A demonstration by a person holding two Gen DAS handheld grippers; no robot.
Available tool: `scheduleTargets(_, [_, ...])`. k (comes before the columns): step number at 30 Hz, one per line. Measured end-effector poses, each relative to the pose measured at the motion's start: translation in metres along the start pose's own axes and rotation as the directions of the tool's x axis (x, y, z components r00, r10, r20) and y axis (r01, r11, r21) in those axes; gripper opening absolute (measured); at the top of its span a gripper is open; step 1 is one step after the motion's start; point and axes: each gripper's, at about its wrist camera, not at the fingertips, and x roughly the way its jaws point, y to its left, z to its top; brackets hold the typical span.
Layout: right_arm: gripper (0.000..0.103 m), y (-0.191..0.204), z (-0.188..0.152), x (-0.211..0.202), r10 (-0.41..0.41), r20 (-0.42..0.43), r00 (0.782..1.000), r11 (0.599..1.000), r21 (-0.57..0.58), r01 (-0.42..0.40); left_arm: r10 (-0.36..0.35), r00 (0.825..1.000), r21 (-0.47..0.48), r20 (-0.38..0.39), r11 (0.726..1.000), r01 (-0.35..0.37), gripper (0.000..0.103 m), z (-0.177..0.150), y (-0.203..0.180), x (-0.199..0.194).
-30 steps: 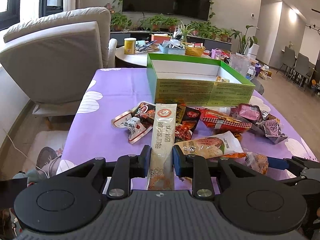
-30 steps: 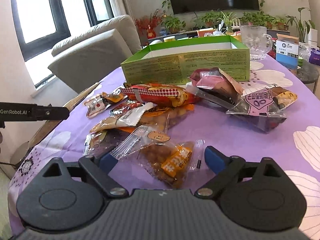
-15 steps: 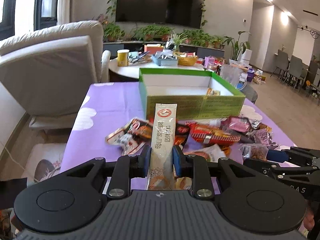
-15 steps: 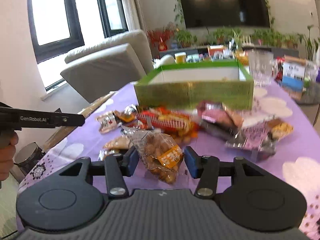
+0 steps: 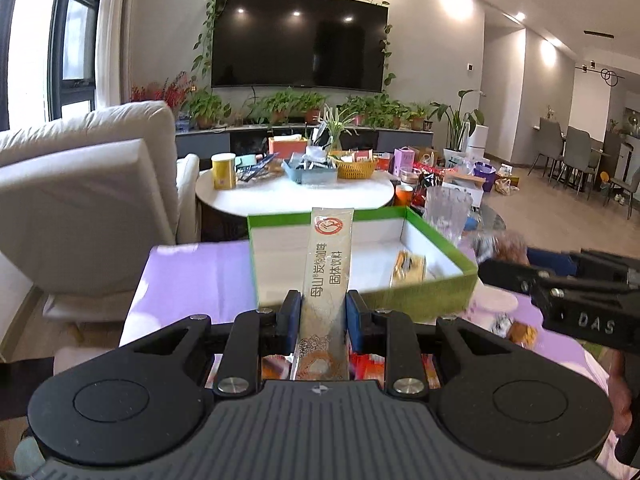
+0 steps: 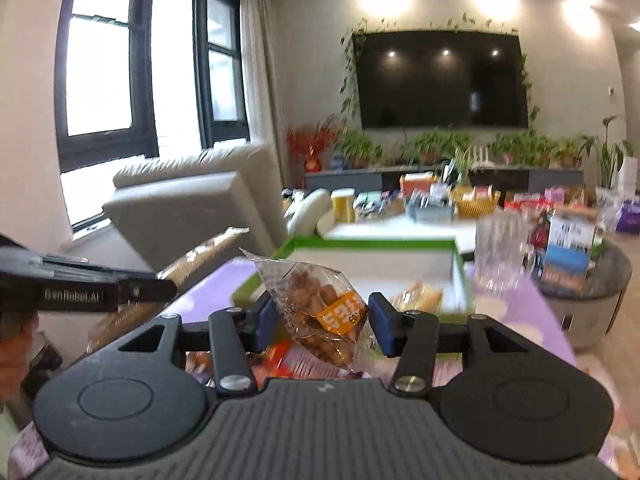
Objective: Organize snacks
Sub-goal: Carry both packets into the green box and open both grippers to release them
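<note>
Both tongs have risen toward the green box (image 5: 424,300), left tongs (image 5: 323,316) clamping the sachet (image 5: 328,268), right tongs (image 6: 322,322) the nut packet (image 6: 320,304).

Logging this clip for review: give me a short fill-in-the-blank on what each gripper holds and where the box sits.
1. The left gripper is shut on a long ____ sachet.
2. The right gripper is shut on a clear bag of ____.
3. The open box ahead has ____ outer walls.
4. Inside the box lies ____ yellow packet.

Missing words: beige; nuts; green; one
</note>
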Motion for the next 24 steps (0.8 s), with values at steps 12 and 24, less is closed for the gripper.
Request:
scheduleTargets(12, [0.052,-0.043,0.027,0.078,-0.041,-0.022,0.999,0.999,0.010,0.041,0.035,0.999,0.005,-0.039,0.999,-0.034,0.022,0.039,0.004,0.097])
scheduleTargets(24, [0.053,-0.061,0.006,0.140,-0.084,-0.144,0.986,0.995,0.041,0.090,0.037,0.981,0.005,-0.188,0.999,-0.037,0.025,0.026,0.010,0.178])
